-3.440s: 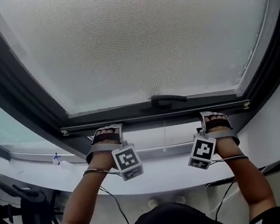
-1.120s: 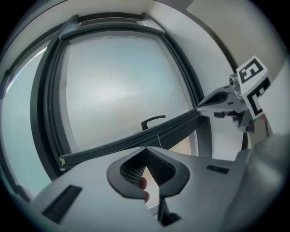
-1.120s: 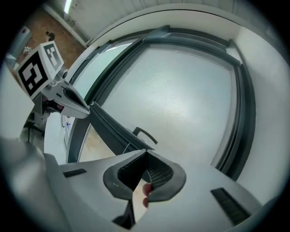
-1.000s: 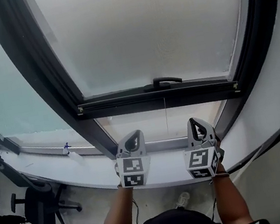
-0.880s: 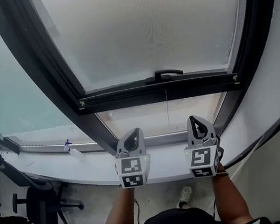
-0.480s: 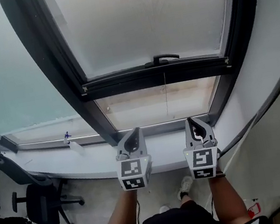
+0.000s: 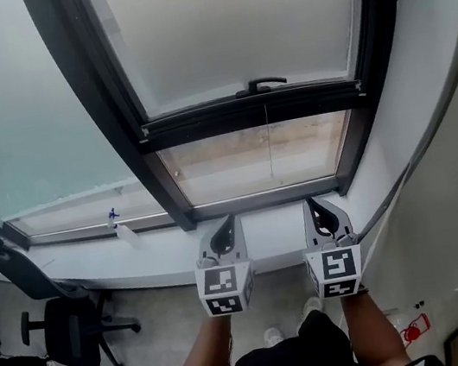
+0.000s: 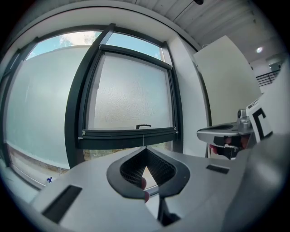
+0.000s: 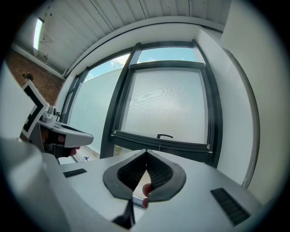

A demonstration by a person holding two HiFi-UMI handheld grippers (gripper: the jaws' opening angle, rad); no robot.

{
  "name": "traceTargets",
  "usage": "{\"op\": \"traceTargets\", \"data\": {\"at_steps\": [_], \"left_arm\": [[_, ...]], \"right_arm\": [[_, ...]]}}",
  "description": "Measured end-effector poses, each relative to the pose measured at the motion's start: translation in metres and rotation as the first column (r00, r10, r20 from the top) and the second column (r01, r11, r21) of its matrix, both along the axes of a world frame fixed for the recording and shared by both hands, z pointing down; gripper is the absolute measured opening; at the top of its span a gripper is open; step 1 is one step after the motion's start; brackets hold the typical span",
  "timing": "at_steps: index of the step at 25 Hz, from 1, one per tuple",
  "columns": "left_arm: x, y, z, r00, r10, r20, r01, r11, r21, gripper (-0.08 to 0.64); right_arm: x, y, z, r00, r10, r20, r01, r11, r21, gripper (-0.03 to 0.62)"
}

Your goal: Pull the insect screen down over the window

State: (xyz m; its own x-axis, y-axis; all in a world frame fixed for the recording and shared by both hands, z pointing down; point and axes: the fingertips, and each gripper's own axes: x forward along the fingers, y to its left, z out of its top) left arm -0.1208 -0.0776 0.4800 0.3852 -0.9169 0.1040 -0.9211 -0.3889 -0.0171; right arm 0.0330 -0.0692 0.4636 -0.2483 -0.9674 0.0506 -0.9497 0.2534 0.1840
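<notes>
The insect screen (image 7: pixel 228 29) covers most of the dark-framed window. Its dark bottom bar (image 7: pixel 252 112) carries a small handle (image 7: pixel 260 85), and a thin cord (image 7: pixel 272 148) hangs from it. A strip of bare glass (image 7: pixel 251 161) remains under the bar. My left gripper (image 7: pixel 226 226) and right gripper (image 7: pixel 317 209) hover side by side over the white sill, apart from the window, both shut on nothing. The bar (image 8: pixel 131 133) and handle (image 8: pixel 143 126) lie beyond the left gripper (image 8: pixel 145 148). Likewise the handle (image 9: pixel 164 136) sits past the right gripper (image 9: pixel 146 152).
A white sill (image 7: pixel 136 255) runs below the window, with a small spray bottle (image 7: pixel 118 228) on it. A black office chair (image 7: pixel 63 334) stands on the floor at the left. A white wall (image 7: pixel 442 96) closes the right side, and a fixed pane (image 7: pixel 14 110) lies at the left.
Both grippers have drawn back and down from the screen's bottom bar to a spot in front of the sill. The window now sits farther off in view, with more floor showing.
</notes>
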Motion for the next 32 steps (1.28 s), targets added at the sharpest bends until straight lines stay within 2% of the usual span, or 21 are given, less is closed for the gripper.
{"op": "traceTargets", "data": {"at_steps": [7, 17, 25, 32], "left_arm": [[0.008, 0.026, -0.004, 1.000, -0.012, 0.007, 0.012, 1.000, 0.005, 0.003], [0.035, 0.076, -0.009, 0.999, -0.043, -0.013, 0.043, 0.999, 0.017, 0.003], [0.051, 0.119, 0.006, 0.997, -0.079, -0.004, 0.079, 0.997, -0.009, 0.003], [0.062, 0.149, 0.014, 0.997, -0.073, 0.000, 0.073, 0.997, -0.012, 0.003]], "right_arm": [[-0.001, 0.022, -0.003, 1.000, -0.030, 0.001, 0.030, 1.000, 0.004, 0.006], [0.022, 0.068, -0.003, 0.996, -0.081, 0.036, 0.081, 0.997, -0.007, 0.006], [0.038, 0.113, 0.010, 0.994, -0.096, 0.053, 0.097, 0.995, -0.018, 0.006], [0.044, 0.136, 0.020, 0.994, -0.083, 0.072, 0.086, 0.995, -0.048, 0.006]]}}
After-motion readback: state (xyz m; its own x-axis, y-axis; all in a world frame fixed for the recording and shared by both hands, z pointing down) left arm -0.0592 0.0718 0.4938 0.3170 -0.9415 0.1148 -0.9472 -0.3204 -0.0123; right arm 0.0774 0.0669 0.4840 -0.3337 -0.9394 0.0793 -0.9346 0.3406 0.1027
